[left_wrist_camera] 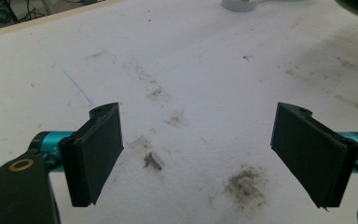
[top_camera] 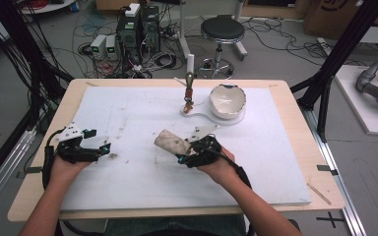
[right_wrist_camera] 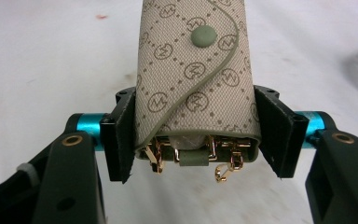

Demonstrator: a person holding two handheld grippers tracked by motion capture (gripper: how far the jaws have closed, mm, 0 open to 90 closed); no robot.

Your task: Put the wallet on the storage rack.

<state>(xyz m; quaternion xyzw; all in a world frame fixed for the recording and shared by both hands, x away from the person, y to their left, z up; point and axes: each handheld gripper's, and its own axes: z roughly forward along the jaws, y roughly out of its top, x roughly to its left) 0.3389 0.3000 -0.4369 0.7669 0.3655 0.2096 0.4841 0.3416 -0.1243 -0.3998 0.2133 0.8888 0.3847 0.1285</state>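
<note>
Slippage is the main risk here: the right tool clamps a beige monogrammed key pouch only at its open end, its jaws pressing the two sides near the gold hooks, so most of the pouch juts out unsupported and could, one would judge, pivot or slide free if the hand tilts or swings fast. The snap-fastened flap might also pop if squeezed harder. In the high view the pouch sits near the middle of the bench, just ahead of the right tool. The left tool rests well apart at the left, jaws wide and holding nothing; its own camera shows its pads over a smudged patch.

A white mat, scuffed and dirty, covers the bench. At the far edge stand a white bowl and a small upright stand. Beyond are a stool, computer boxes and tangled cables on the floor.
</note>
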